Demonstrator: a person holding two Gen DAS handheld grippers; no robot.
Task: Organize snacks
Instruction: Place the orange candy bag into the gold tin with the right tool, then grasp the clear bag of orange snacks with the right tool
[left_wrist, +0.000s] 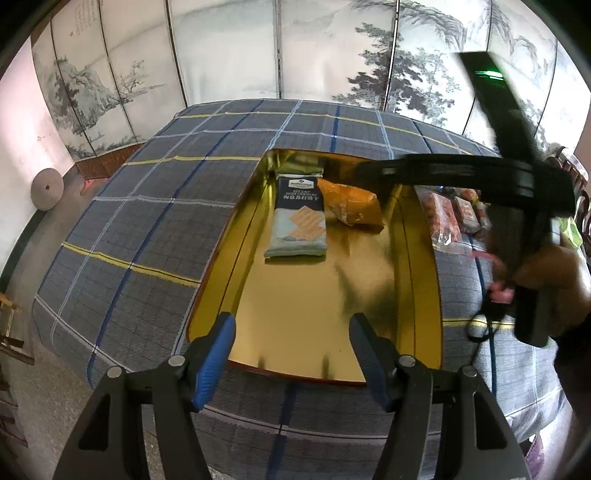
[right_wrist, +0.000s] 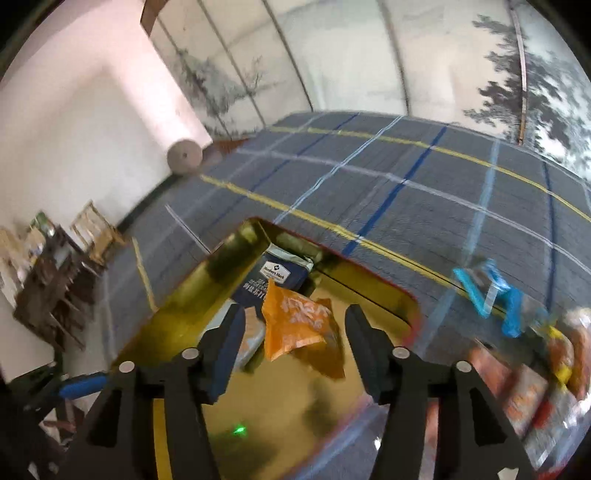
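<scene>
Your right gripper (right_wrist: 295, 347) hangs with jaws apart, nothing clamped; the orange packet (right_wrist: 299, 325) lies in the gold tray (right_wrist: 207, 280) beside the cracker pack (left_wrist: 299, 221). Your left gripper (left_wrist: 291, 354) gapes empty too.

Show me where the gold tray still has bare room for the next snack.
The tray's near half is bare, between its side walls, up to the cracker pack. The far end is crowded: crackers with the orange bag alongside. More snack packs crowd the cloth right of the tray.

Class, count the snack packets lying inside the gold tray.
2: a cracker pack at the tray's far end, and an orange bag beside it, overlapping its edge. The right gripper may hide others.
</scene>
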